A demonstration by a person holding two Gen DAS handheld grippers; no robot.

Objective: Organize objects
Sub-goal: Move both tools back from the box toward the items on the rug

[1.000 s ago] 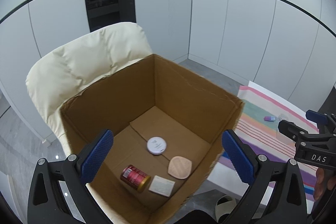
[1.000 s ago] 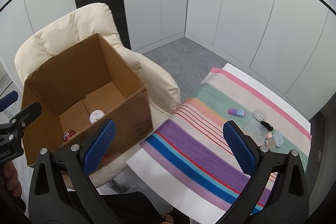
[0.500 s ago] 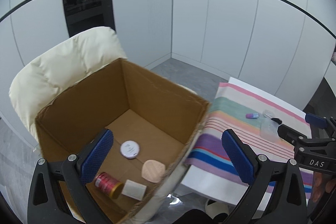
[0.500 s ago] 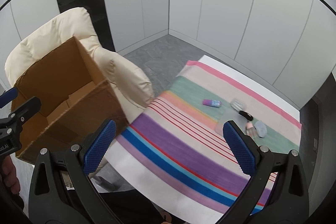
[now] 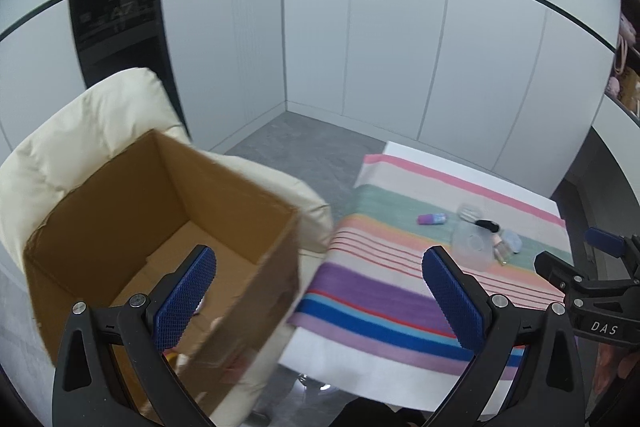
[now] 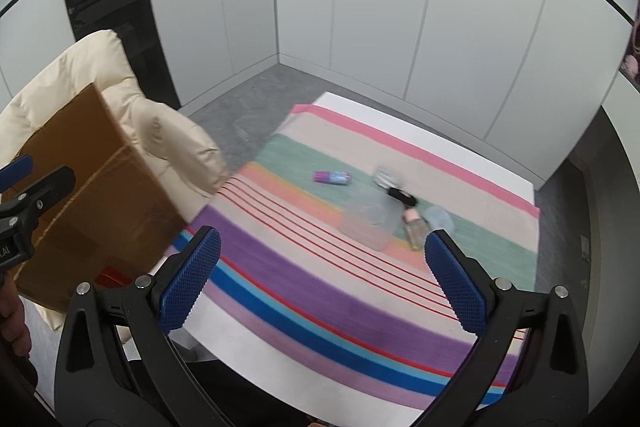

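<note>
Both the left tool (image 5: pixel 320 291) and the right tool (image 6: pixel 322 277) hang spread wide and empty above the striped desk (image 6: pixel 320 291). From the right tool, a purple tube (image 6: pixel 331 177), clear lid (image 6: pixel 366 223) and small bottle (image 6: pixel 414 227) cluster at twelve to one o'clock. The cardboard box (image 5: pixel 160 227) sits on a cream chair (image 5: pixel 100 119) at nine o'clock.

And here's the white tabletop (image 6: pixel 472 151), covered by a striped cloth in pink, green, peach, purple and blue bands (image 6: pixel 320 267). On the green band, a small purple-and-blue tube (image 6: pixel 331 177) lies on its side at about eleven o'clock of the cluster. At the cluster's top, a small clear ridged item (image 6: pixel 386 177); just below it a black object (image 6: pixel 404 197). A clear plastic container (image 6: pixel 368 223) sits at seven o'clock, beside a small peach-capped bottle (image 6: pixel 414 227) and a pale blue piece (image 6: pixel 438 217).
</note>
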